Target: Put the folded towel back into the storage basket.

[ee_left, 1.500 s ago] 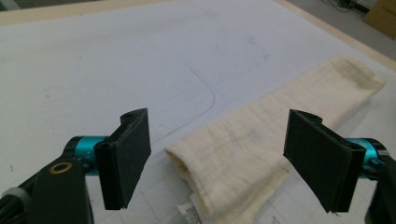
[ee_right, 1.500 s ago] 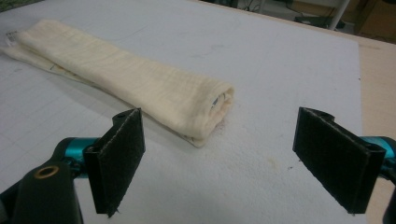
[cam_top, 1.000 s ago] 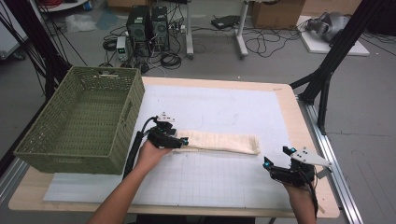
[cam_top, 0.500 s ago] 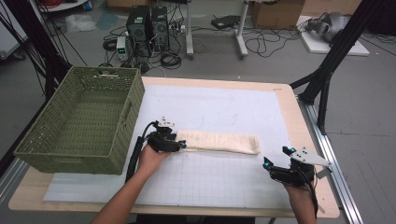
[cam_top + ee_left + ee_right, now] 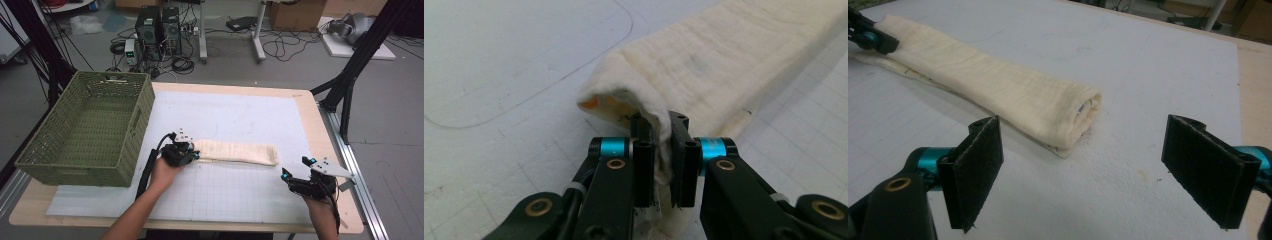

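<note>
The left gripper had just closed its jaws on the near end of the folded cream cloth, and its own view showed the pads pinching a bunched fold of fabric where, a second earlier, the jaws had stood apart around that end. The hand itself had barely shifted. With that end now clamped, the cloth looked ready to be lifted or drawn along, most likely toward the green wicker basket at the table's left edge, though only one end was secured.

The right gripper waited near the table's front right corner, its jaws wide apart and holding nothing, the cloth's other end lying just ahead of it and untouched.

The cloth lay as one long strip across the middle of the white mat, running left to right, nearer the front edge than the back.

Counted on the table: one cloth, one basket, one mat and two grippers, each in one of the person's hands.
</note>
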